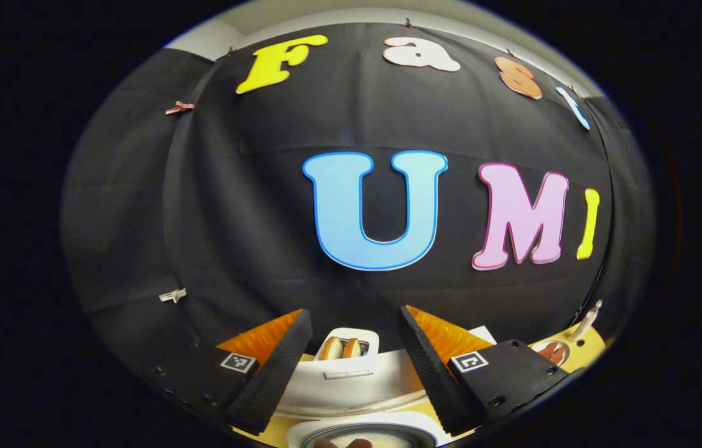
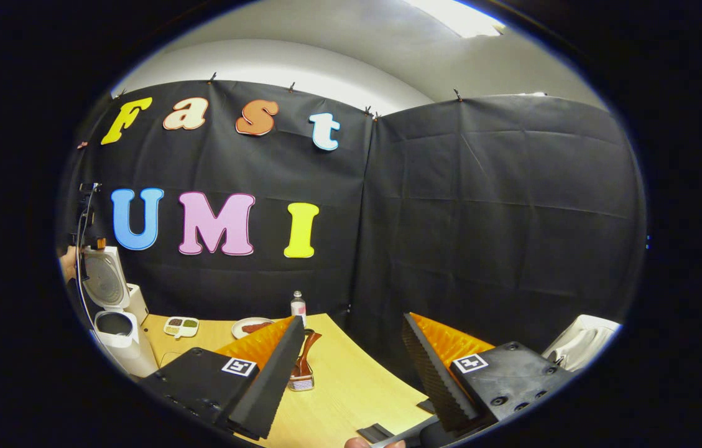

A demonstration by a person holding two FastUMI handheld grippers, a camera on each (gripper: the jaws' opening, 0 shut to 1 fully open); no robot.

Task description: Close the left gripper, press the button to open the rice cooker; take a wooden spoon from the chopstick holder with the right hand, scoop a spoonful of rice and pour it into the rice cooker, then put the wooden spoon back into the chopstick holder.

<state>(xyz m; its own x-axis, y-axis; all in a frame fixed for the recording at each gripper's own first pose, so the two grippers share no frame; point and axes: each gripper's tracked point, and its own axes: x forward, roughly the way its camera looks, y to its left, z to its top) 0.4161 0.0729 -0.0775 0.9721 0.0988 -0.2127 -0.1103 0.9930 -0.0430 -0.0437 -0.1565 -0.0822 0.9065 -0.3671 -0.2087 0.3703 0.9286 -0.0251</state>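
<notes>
Two black fingers of the left gripper (image 1: 355, 367) are standing apart with nothing between them, jaws open, orange backing showing behind each pad. Between and below them in the left gripper view, the rice cooker (image 1: 351, 389) is sitting with its white lid raised, and the dark rim of its inner pot (image 1: 368, 434) is showing at the very bottom. Two wooden spoon ends (image 1: 343, 348) are poking up from a white chopstick holder (image 1: 354, 339) just behind the lid. Off to the right, a plate (image 1: 553, 352) is lying on the desk (image 1: 593, 348) near its far right edge.

Both fingers of the right gripper (image 2: 354, 367) are likewise standing wide apart, jaws open and empty, over the wooden desk. Just beyond the left finger, a brown-handled brush (image 2: 304, 364) is lying on the desk. Farther back, near the far edge, a small bottle (image 2: 298, 306) is standing upright, with the plate (image 2: 254, 326) beside it and a small divided dish (image 2: 181, 325) further left. At the far left corner the rice cooker (image 2: 111, 314) is standing with its lid swung up. A pale bag-like object (image 2: 584, 348) is lying off the desk at the right; what it is I cannot tell.
</notes>
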